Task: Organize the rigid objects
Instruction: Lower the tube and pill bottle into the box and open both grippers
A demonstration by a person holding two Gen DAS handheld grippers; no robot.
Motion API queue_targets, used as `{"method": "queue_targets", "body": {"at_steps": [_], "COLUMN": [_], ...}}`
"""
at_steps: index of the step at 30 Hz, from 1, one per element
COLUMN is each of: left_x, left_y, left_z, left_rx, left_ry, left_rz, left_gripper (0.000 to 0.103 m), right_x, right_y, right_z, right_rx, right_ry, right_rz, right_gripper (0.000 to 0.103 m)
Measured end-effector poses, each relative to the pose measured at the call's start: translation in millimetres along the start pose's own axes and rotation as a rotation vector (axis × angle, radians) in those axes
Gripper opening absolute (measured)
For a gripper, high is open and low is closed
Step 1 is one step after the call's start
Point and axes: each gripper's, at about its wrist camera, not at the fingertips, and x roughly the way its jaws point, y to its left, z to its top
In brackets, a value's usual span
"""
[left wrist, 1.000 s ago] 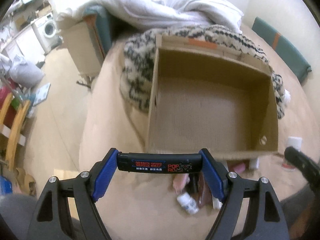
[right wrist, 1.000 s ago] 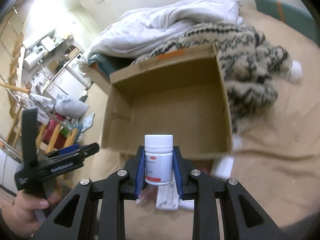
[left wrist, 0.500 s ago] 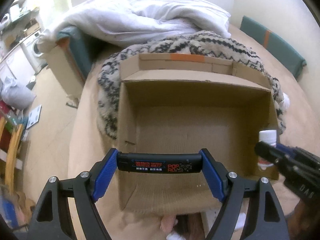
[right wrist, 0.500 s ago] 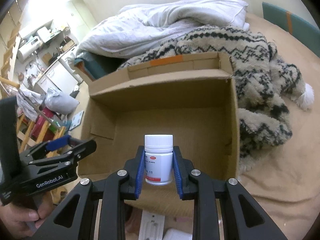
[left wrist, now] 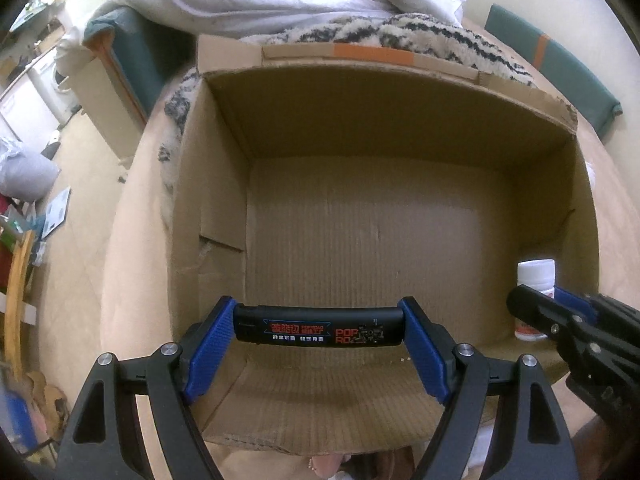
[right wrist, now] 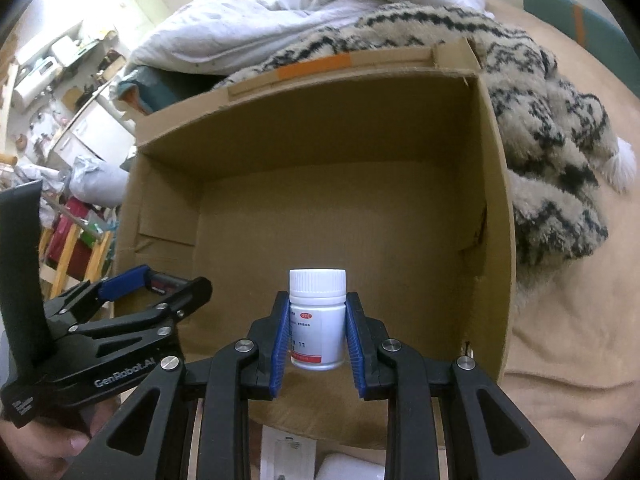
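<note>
Inside, one box (left wrist: 360,128), one bottle (right wrist: 317,320), one bar (left wrist: 319,325)

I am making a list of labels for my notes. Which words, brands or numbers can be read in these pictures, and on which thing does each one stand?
"POP RO": black bar held in the left gripper; its other lines, in another script, are too blurred to read.
"OTC": red oval on the white bottle in the right gripper.
"11": same bottle's label; its smaller print is unreadable.
"GenRobot.AI": body of the left gripper, right wrist view.
Paper below the cardboard box: print too small.
</note>
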Motion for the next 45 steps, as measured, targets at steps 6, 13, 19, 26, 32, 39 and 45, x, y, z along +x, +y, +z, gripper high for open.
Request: {"method": "queue_targets", "body": {"at_steps": [6, 13, 19, 26, 32, 39, 45], "left_x": [2, 0, -1, -8, -13, -21, -35], "left_y": [-1, -3, -1, -5, -3, 1, 6], "left_z": [0, 0, -1, -1, 0, 0, -2], "left_rx": [-0.001, -0.009, -0.020, -0.009, -0.015, -0.032, -0.039], "left_ry": [0.005, -0.003, -0.005, -0.039, -0.054, -0.068, -0.096], "left_rz": [0.004, 0.020, 0.008, -0.023, -0.029, -0.037, -0.044], "left_gripper": [0.079, 0.079, 0.082, 0.096, 0.098, 0.098, 0.098], "right_x": [8, 10, 11, 8, -6, -20, -36], "right_y": [-3, -3, -3, -5, -8, -2, -4], "right_z": [0, 4, 4, 5, 9, 11, 11], "right_rx": [0.008, 0.016, 0.021, 0.038, 0.072, 0.049, 0.055], "right_ry": [0.028, 0.028, 0.029, 0.031, -0.033, -0.094, -0.158], "right_rz": [-0.018, -0.023, -0.020, 0.009, 0.068, 0.080, 0.074], "right_gripper": [0.028, 0.028, 0.028, 0.028, 0.078, 0.096, 0.103]}}
